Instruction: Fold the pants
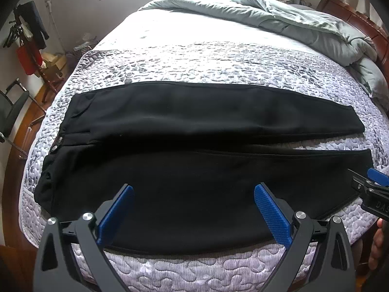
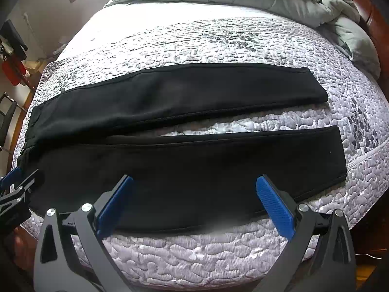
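Black pants [image 1: 194,146] lie flat across the quilted bed [image 1: 194,56], waistband with metal snaps at the left, both legs stretched to the right with a narrow gap between them. My left gripper [image 1: 194,192] hovers open over the near leg, close to the seat. In the right wrist view the pants [image 2: 182,165] show both legs and their hems at the right. My right gripper [image 2: 194,182] is open above the near leg, nothing between its blue pads. The right gripper [image 1: 372,182] shows at the left wrist view's right edge, the left gripper [image 2: 14,180] at the right wrist view's left edge.
A rumpled grey-green duvet [image 1: 279,17] lies bunched at the far side of the bed against a wooden headboard [image 1: 364,22]. Left of the bed stand a dark chair [image 1: 12,112], a rack with hanging clothes [image 1: 29,36] and boxes on a wooden floor.
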Tool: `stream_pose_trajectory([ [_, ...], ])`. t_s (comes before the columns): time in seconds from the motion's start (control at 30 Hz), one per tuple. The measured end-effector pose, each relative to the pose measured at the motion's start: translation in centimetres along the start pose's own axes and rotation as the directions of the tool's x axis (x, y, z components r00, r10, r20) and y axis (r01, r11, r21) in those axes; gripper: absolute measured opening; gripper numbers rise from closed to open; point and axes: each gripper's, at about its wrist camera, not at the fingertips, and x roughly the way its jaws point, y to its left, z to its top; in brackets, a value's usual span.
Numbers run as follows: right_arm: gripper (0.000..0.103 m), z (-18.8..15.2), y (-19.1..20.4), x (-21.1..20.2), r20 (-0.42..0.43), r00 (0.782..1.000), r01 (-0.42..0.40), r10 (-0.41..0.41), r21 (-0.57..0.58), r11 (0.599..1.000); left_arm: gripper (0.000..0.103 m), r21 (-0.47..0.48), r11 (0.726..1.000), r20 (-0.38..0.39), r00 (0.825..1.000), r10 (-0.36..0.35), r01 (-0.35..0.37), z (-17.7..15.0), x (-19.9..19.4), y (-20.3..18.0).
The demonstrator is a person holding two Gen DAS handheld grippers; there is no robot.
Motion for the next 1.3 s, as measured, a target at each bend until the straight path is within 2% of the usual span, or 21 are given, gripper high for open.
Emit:
stream_pose_trajectory([
  [1.3,0.100,0.2,-1.1,1.6,-0.022,0.999,-0.022,0.023,0.017,1.000,0.099,0.032,0.999,-0.022,1.000,0.015,-0.014,0.7,1.1,-1.5],
])
